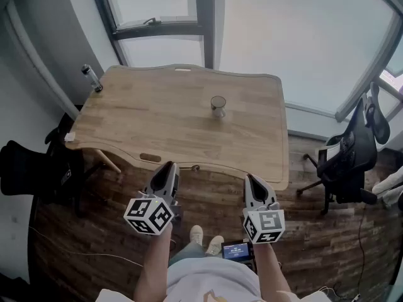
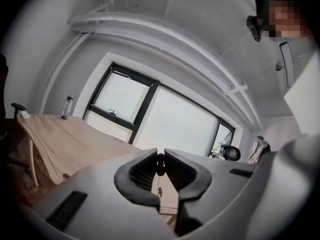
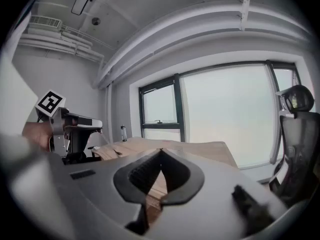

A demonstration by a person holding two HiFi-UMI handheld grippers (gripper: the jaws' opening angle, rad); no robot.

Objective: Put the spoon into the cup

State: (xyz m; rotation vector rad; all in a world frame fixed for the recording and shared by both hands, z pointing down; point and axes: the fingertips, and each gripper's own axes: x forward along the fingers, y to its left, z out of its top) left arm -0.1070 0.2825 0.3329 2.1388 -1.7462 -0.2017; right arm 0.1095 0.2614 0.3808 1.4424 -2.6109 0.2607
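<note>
A small cup (image 1: 218, 106) stands upright on the wooden table (image 1: 157, 115), right of its middle. I see no spoon in any view. My left gripper (image 1: 169, 167) and right gripper (image 1: 250, 178) hang side by side over the floor, just short of the table's near edge and well away from the cup. In the left gripper view the left gripper (image 2: 160, 157) has its jaws pressed together, with a small dark spot at the tips that I cannot identify. In the right gripper view the right gripper (image 3: 161, 151) is shut on nothing, and the left gripper (image 3: 75, 129) shows at its left.
A bottle (image 1: 92, 78) stands at the table's far left corner. A black office chair (image 1: 345, 159) sits right of the table and a dark chair (image 1: 31, 168) left of it. Windows rise behind the table. The person's shoes (image 1: 204, 236) stand on the wood floor.
</note>
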